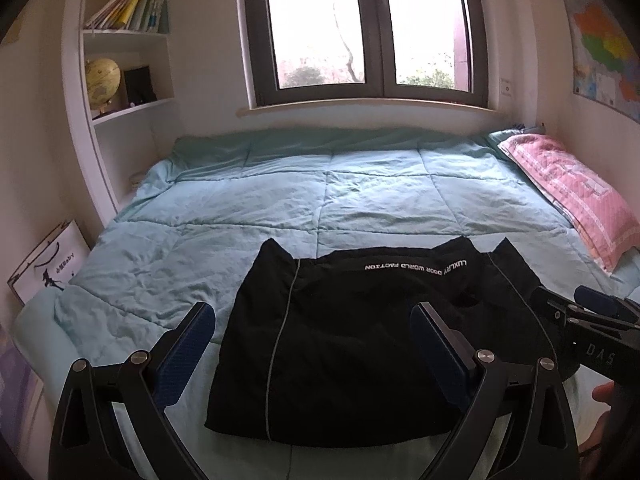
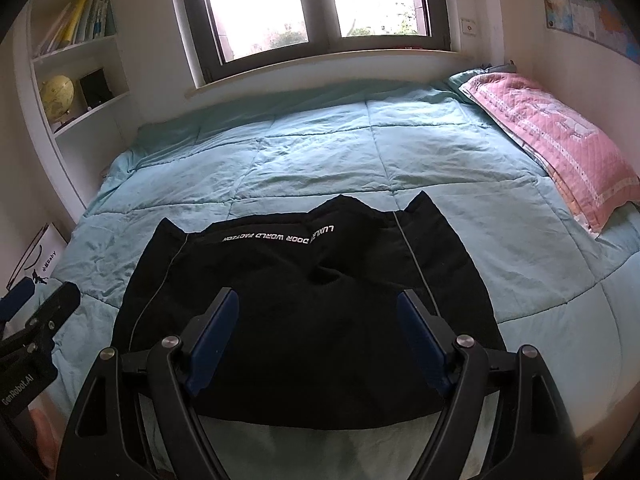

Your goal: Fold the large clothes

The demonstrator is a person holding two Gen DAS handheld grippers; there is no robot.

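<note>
Garment: black jacket (image 1: 352, 344), partly folded into a compact block, printed band toward the window, lying at the near edge of the bed.
Bed: quilted teal cover (image 1: 304, 200), creased and soft; pink pillow (image 1: 576, 204) well apart at the right.
Left tongs (image 1: 314, 354): spread, empty, hovering over the jacket's left half.
Right tongs (image 2: 318, 338): spread, empty, above its middle.
Risk: pinching one layer only, or catching the cover beneath, would likely drag the fold open.

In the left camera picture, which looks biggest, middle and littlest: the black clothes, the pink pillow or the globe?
1. black clothes, though nearest the camera
2. pink pillow
3. globe, though farthest away
</note>
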